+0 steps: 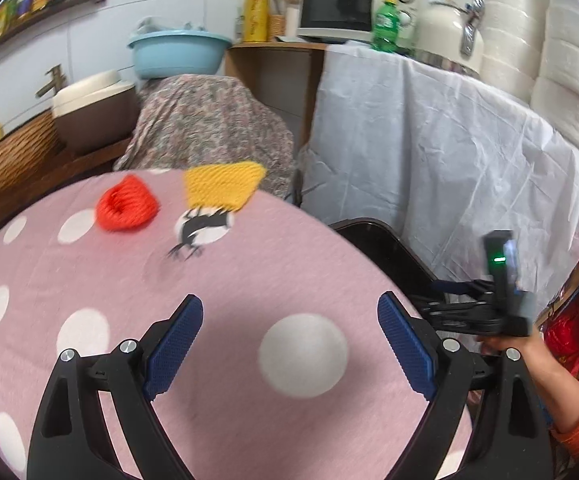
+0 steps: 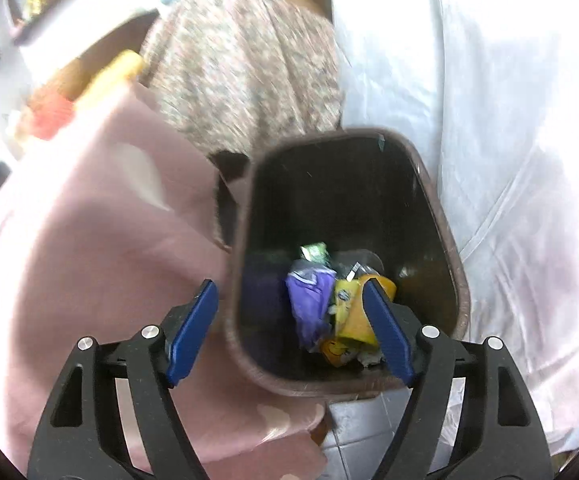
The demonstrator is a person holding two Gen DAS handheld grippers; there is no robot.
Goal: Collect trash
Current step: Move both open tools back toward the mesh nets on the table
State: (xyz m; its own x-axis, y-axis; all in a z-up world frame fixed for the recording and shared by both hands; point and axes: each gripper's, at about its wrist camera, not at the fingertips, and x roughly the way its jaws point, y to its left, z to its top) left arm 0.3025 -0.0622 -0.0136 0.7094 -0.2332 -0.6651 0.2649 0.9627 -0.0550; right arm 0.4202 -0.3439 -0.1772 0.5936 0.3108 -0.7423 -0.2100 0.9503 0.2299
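Observation:
A dark brown trash bin (image 2: 449, 248) stands on the floor beside the pink polka-dot table (image 2: 69, 240). Several wrappers lie at its bottom, among them a purple one (image 2: 309, 300) and a yellow one (image 2: 353, 316). My right gripper (image 2: 289, 292) is open and empty above the bin's mouth. In the left wrist view, my left gripper (image 1: 289, 312) is open and empty over the pink tablecloth (image 1: 89, 280). The right gripper's body (image 1: 489, 308) and the bin's rim (image 1: 369, 226) show at the table's right edge.
A red yarn ball (image 1: 127, 204) and a yellow knitted piece (image 1: 221, 184) lie at the table's far edge. A floral-covered object (image 1: 209, 128) stands behind the table. A white-draped counter (image 1: 429, 140) with a microwave (image 1: 349, 4), green bottle and kettle is to the right.

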